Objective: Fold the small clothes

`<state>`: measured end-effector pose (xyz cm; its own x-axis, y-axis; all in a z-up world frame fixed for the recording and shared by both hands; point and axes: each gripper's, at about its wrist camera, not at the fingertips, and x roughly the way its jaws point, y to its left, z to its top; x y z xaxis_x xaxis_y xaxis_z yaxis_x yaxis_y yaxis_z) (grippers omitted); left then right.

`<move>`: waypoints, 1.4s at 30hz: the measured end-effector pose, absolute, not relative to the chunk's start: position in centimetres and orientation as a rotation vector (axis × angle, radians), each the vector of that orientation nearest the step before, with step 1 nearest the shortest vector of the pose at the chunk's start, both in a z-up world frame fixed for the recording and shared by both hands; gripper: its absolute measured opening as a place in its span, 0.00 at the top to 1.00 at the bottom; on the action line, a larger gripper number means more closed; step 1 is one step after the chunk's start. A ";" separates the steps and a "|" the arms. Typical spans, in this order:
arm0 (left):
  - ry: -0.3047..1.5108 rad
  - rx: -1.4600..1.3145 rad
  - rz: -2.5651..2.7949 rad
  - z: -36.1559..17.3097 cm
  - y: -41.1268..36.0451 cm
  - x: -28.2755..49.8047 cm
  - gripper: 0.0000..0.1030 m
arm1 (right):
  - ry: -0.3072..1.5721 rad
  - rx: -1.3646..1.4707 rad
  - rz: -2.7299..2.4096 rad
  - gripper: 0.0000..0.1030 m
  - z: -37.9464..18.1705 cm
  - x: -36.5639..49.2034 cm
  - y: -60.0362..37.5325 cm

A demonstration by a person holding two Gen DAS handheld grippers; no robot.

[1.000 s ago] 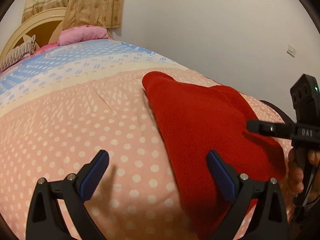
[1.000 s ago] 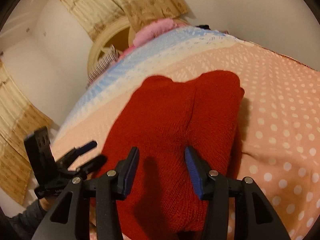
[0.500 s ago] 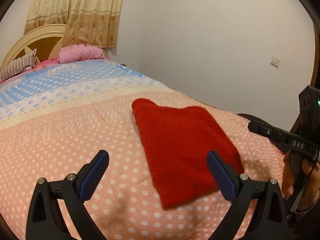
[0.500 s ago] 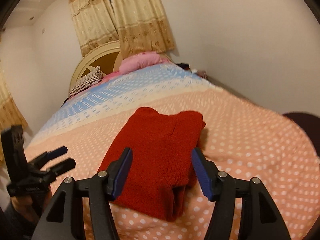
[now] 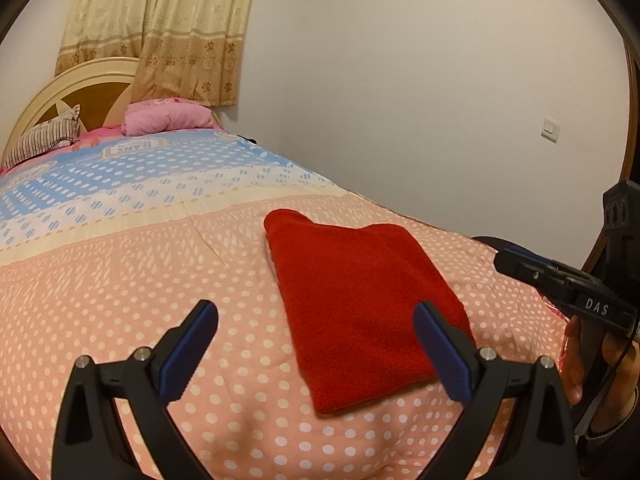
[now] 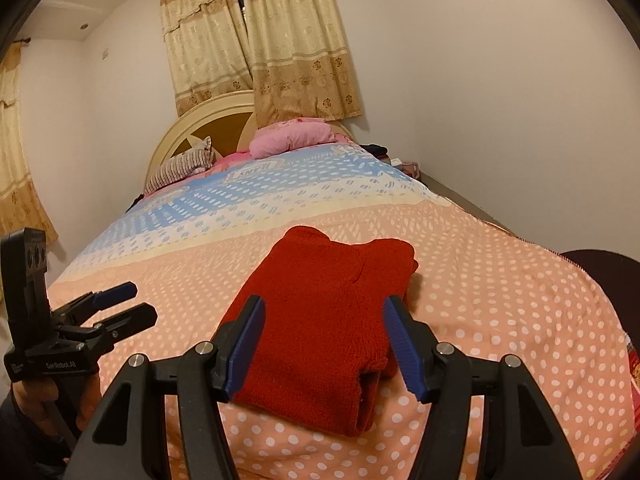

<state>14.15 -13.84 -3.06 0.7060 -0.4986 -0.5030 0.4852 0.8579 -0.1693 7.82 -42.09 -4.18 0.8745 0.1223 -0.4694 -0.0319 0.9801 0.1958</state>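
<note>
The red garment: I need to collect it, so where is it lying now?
In both wrist views the red garment lies folded on the dotted pink end of the bedspread, just ahead of both grippers, far from the pillows.

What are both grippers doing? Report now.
Left gripper: open, empty.
Right gripper: open, empty, above the red garment.

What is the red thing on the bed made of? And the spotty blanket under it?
The red folded garment looks like soft knit or fleece: its surface is fuzzy and matte, and the folded edges are thick and rounded. The spotty bedcover looks like thin printed cotton, maybe quilted: it is smooth and matte with a stitched seam line. The exact fibres cannot be told from here.
</note>
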 end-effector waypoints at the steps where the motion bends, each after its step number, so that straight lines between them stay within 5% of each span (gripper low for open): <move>1: 0.564 -0.021 -0.546 -3.1 -13.9 14.1 0.02 | 0.498 0.190 0.079 0.39 -4.2 7.8 -42.2; 42: 0.548 -0.020 -0.552 -3.0 -13.7 13.6 0.00 | 0.496 0.198 0.066 0.39 -4.6 7.8 -42.0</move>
